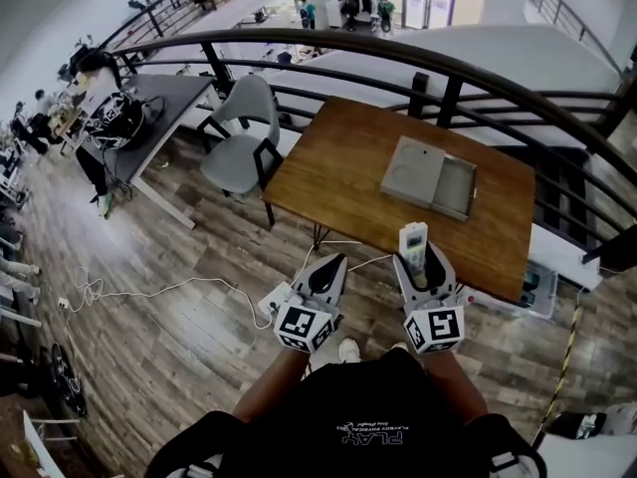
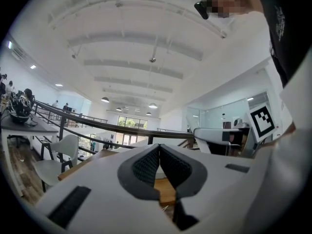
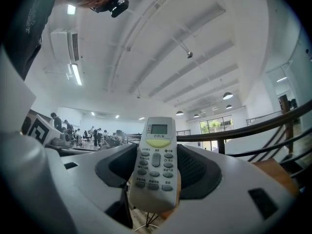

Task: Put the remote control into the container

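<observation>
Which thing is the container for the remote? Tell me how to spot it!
Find the brown wooden table beside the curved black railing. Toward its right side lies the container, a flat grey box. It is the only thing lying on the table; the white remote control is held in the right hand-held gripper instead.

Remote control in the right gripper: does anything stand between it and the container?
Nothing visible does. The remote control, held in the right gripper, faces only bare table before the container, whose right part looks open.
</observation>
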Motion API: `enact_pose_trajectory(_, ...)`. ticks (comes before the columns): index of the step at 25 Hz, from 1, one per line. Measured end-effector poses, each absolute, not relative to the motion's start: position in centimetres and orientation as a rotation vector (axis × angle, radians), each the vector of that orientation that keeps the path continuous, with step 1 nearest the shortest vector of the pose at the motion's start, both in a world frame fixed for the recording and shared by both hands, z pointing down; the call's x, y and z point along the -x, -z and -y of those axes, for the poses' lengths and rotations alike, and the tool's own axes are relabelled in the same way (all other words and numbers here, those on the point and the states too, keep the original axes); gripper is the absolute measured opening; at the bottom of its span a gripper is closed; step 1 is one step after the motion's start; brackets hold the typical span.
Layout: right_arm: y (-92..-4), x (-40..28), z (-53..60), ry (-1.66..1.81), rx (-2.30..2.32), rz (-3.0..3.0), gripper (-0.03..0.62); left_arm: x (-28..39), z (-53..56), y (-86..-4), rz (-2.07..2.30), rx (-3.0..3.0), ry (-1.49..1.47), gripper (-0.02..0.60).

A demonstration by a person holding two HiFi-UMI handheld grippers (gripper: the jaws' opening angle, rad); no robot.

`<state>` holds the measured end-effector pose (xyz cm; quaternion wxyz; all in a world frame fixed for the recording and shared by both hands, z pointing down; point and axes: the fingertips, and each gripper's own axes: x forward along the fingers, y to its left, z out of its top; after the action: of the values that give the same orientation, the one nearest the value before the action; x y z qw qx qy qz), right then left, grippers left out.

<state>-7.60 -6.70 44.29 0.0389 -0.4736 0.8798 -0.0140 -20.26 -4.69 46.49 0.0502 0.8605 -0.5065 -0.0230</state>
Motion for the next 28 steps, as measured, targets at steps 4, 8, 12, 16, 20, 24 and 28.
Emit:
enact_pose_trajectory(4, -44.5, 6.9, 7.8, 0.058, 1.482, -2.675, 0.256, 19.6, 5.9, -46.9, 1.511, -2.625, 0.058, 0.006)
enact_pose_trajectory(8, -44.7, 6.1, 9.9, 0.054, 1.497, -2.669, 0.256, 18.9, 8.1, -47.3, 1.493, -2.639, 0.053, 0.006)
enact_pose_trajectory(12, -45.3, 4.8, 12.3, 0.062, 1.490, -2.658, 0.256, 17.6, 11.2, -47.9, 1.469, -2.647, 0.023, 0.006)
enact_pose_trajectory(16, -46.2, 3.0, 15.5, 0.091, 1.490, -2.661, 0.256, 16.3, 15.3, -48.2, 1.486, -2.636, 0.004, 0.006)
enact_pose_trajectory(20, -47.2, 0.8, 18.6, 0.099, 1.515, -2.682, 0.256, 14.9, 19.0, -48.4, 1.499, -2.633, -0.010, 0.008)
enact_pose_trajectory(24, -47.6, -1.0, 21.8, 0.148, 1.530, -2.665, 0.256, 13.3, 22.5, -48.8, 1.494, -2.626, -0.021, 0.006)
enact_pose_trajectory(28, -48.9, -3.3, 24.4, 0.203, 1.545, -2.655, 0.256, 11.3, 25.3, -48.9, 1.491, -2.622, -0.029, 0.006)
